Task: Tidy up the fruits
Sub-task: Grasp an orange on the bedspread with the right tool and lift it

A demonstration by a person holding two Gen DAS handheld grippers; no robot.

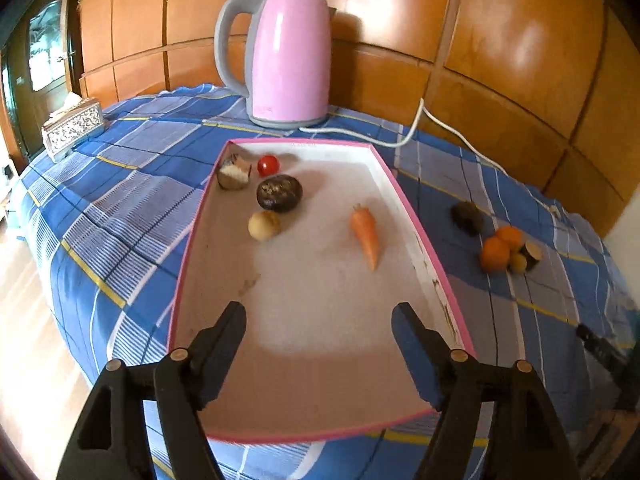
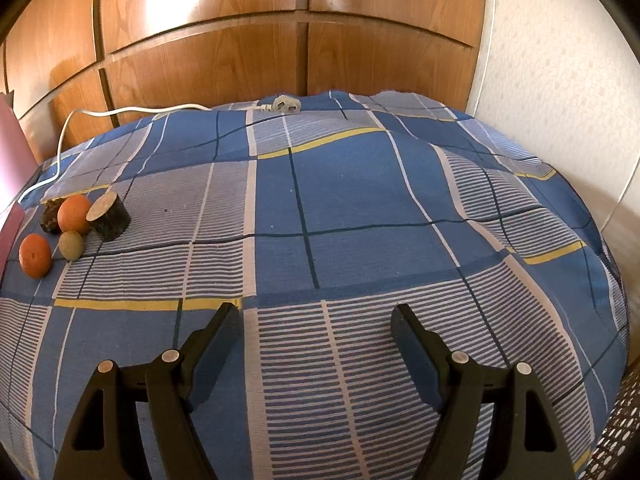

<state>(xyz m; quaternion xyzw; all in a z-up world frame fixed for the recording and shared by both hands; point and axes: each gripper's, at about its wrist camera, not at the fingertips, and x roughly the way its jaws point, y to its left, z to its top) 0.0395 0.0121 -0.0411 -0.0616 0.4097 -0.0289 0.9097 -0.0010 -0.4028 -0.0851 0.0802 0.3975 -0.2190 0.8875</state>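
Note:
A pink-rimmed white tray [image 1: 416, 216] lies on the blue plaid cloth. In it are a carrot [image 1: 366, 234], a dark avocado [image 1: 279, 193], a pale round fruit [image 1: 263, 225], a cherry tomato [image 1: 267, 165] and a cut dark piece [image 1: 233, 173]. My left gripper [image 1: 319, 316] is open and empty over the tray's near end. Right of the tray lie two oranges [image 1: 502, 248], a dark fruit [image 1: 467, 218], a small green fruit [image 1: 518, 263] and a cut piece [image 1: 532, 255]. The right wrist view shows them at far left: oranges [image 2: 35, 255] [image 2: 73, 214], green fruit [image 2: 71, 245], cut piece [image 2: 109, 216]. My right gripper [image 2: 316, 316] is open and empty over bare cloth.
A pink kettle [image 1: 286, 60] stands behind the tray, its white cord [image 1: 416, 128] trailing right to a plug [image 2: 285, 105]. A silver tissue box [image 1: 72, 128] sits at the far left. Wooden panels back the table; the cloth [image 2: 360, 200] drops off at the right edge.

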